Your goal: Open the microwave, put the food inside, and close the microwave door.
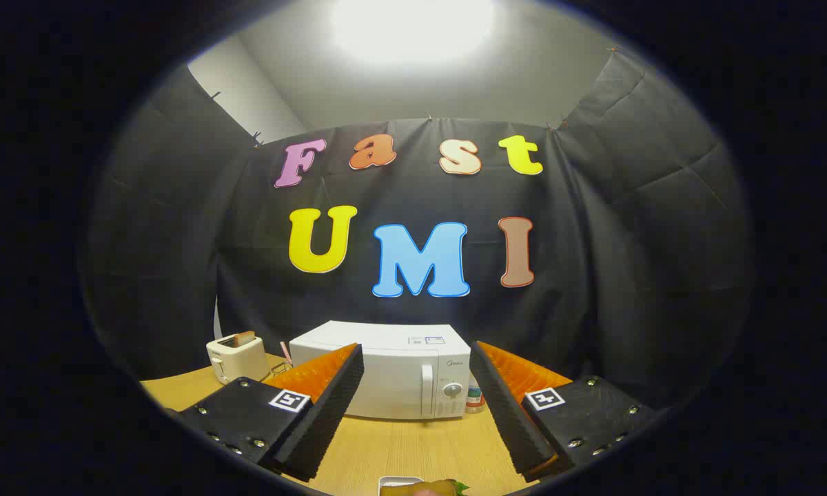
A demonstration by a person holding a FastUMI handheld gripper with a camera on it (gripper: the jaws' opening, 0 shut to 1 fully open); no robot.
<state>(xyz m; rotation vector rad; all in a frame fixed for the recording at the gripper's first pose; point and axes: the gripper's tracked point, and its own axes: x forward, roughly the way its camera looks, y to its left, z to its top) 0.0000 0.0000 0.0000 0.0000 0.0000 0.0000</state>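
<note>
White, boxy and shut, the microwave [393, 375] stands straight beyond the gripper [417, 406], whose fingers gape wide and empty over the wooden table [400, 448], its upright door handle [426, 389] right of centre, the plated food [420, 488] just beneath the fingers.

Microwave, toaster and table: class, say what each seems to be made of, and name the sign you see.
Microwave: white casing, probably painted metal or plastic; smooth, even sheen. Its door is shut.
Toaster: cream, likely plastic; rounded glossy corners.
Table: wood or wood-look laminate; fine straight grain, matte.
The gripper is open, its fingers on nothing.
</note>
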